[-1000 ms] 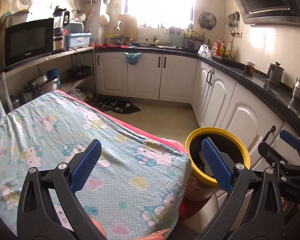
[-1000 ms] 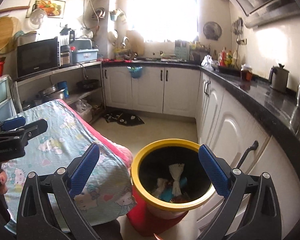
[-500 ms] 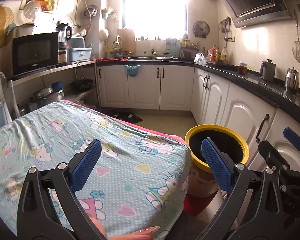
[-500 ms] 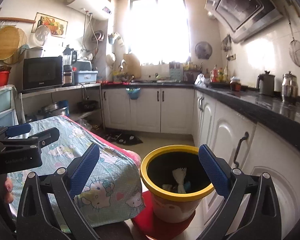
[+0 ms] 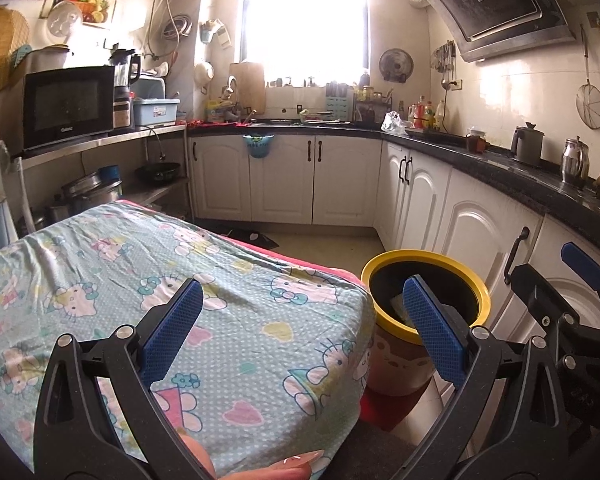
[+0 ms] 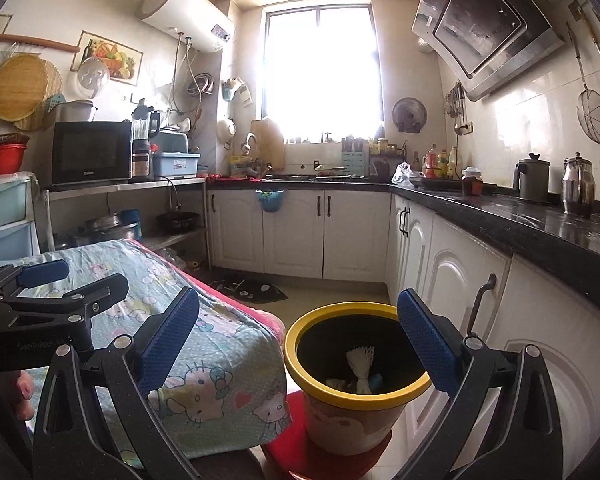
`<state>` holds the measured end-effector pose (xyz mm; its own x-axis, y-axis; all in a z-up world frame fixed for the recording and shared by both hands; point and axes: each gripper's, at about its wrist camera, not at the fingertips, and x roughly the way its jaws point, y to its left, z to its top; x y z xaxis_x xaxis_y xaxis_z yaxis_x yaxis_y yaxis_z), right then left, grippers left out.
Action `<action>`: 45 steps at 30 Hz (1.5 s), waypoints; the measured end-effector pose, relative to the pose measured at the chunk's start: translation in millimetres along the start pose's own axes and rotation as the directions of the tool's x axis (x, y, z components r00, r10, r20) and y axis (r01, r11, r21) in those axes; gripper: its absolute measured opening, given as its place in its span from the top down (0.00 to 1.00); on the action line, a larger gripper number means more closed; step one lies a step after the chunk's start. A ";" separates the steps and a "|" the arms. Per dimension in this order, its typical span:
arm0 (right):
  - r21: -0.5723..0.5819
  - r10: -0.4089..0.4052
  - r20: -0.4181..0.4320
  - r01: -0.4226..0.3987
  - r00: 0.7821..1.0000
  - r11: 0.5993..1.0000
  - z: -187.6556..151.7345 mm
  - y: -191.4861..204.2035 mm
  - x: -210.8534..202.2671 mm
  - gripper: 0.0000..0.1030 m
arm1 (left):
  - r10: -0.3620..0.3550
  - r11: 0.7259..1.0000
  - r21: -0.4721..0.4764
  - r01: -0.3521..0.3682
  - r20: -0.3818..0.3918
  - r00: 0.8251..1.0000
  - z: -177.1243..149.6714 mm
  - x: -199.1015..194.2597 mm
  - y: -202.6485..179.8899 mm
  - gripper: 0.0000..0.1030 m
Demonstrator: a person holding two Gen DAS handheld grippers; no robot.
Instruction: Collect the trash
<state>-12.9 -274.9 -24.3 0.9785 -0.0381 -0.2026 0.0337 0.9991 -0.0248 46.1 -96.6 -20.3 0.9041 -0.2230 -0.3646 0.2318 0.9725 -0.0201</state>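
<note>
A yellow-rimmed trash bin [image 6: 300, 344] stands on a red mat on the floor, right of the table. Inside it lie a white shuttlecock [image 6: 360, 364] and other scraps. My right gripper [image 6: 298, 344] hangs open above and in front of the bin, nothing between its blue pads. My left gripper [image 5: 300, 328] is open and empty over the table's near right corner, with the bin [image 5: 380, 272] just past its right finger. The table [image 5: 100, 256] wears a light blue cartoon-cat cloth; I see no trash on it.
White cabinets [image 6: 460, 280] under a black counter [image 6: 540, 224] run along the right and back walls. A shelf with a microwave [image 5: 68, 106] stands at the left. A dark mat [image 6: 252, 290] lies on the floor beyond the table. Fingertips [image 5: 296, 470] show at the bottom edge.
Both grippers have risen and tilted upward, so more of the walls and ceiling shows and the bin sits lower in view. Both stay open and empty.
</note>
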 end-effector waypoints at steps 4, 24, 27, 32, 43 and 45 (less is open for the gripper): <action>-0.001 -0.001 0.005 0.001 1.000 1.000 -0.1 1.0 -1.2 0.06 | 0.001 1.000 -0.002 -0.001 0.002 1.000 0.4 0.1 0.9 0.10; -0.003 -0.011 0.013 0.011 1.000 1.000 0.3 -0.3 -1.3 0.06 | 0.004 1.000 -0.005 -0.004 0.001 1.000 0.9 1.4 3.2 0.10; -0.003 -0.010 0.012 0.010 1.000 1.000 0.3 0.1 -1.5 0.06 | 0.004 1.000 -0.005 -0.004 0.003 1.000 1.6 1.6 3.4 0.10; -0.010 -0.009 0.016 0.009 1.000 1.000 0.8 -0.2 -1.0 0.06 | 0.006 1.000 -0.006 -0.006 0.001 1.000 1.9 1.7 2.5 0.10; -0.026 -0.003 0.022 0.004 1.000 1.000 0.4 -2.6 -0.4 0.06 | 0.000 1.000 -0.001 0.000 0.006 1.000 3.1 0.7 -0.4 0.10; -0.027 -0.004 0.022 0.005 1.000 1.000 0.5 -2.3 -0.6 0.06 | -0.001 1.000 -0.003 0.002 0.005 1.000 3.6 1.0 -0.8 0.10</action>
<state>-13.4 -277.2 -23.7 0.9826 -0.0418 -0.1808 0.0329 0.9981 -0.0520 48.1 -97.8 -17.3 0.9057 -0.2248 -0.3595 0.2319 0.9724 -0.0239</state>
